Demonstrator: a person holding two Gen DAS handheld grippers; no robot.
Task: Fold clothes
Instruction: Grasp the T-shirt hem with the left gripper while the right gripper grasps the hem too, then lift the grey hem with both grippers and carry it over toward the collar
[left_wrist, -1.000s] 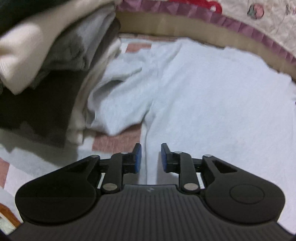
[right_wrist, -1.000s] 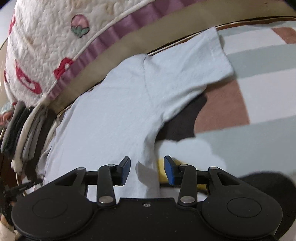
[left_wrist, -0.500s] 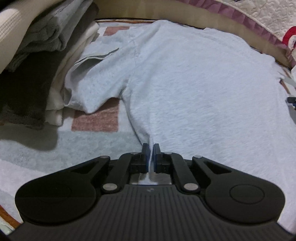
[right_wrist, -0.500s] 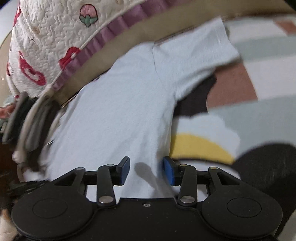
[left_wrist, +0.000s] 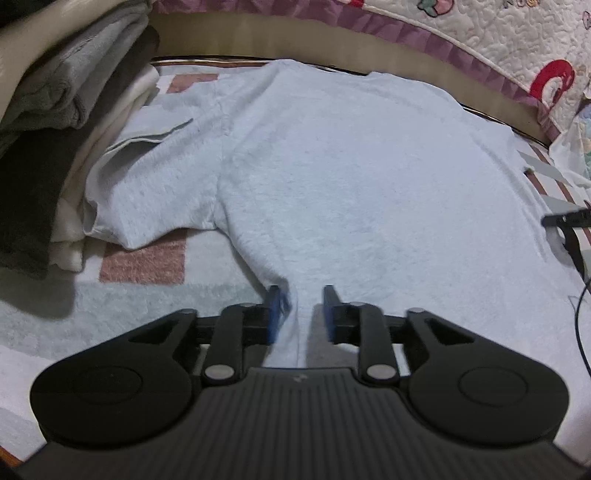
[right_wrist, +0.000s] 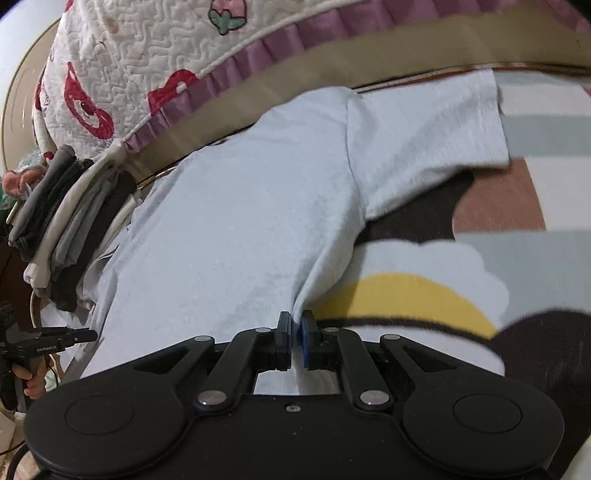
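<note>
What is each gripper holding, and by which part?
Right gripper: jaws just closed, pinching the pale blue cotton T-shirt at its bottom hem corner. Left gripper: jaws reopened, holding nothing.

No legible text anywhere.

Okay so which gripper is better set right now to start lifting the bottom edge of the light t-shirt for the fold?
Right. The right gripper has just closed and pinches the light t-shirt at its hem corner. The left gripper has just reopened: hem fabric lies between its pads, unclamped, so it must close first.
</note>
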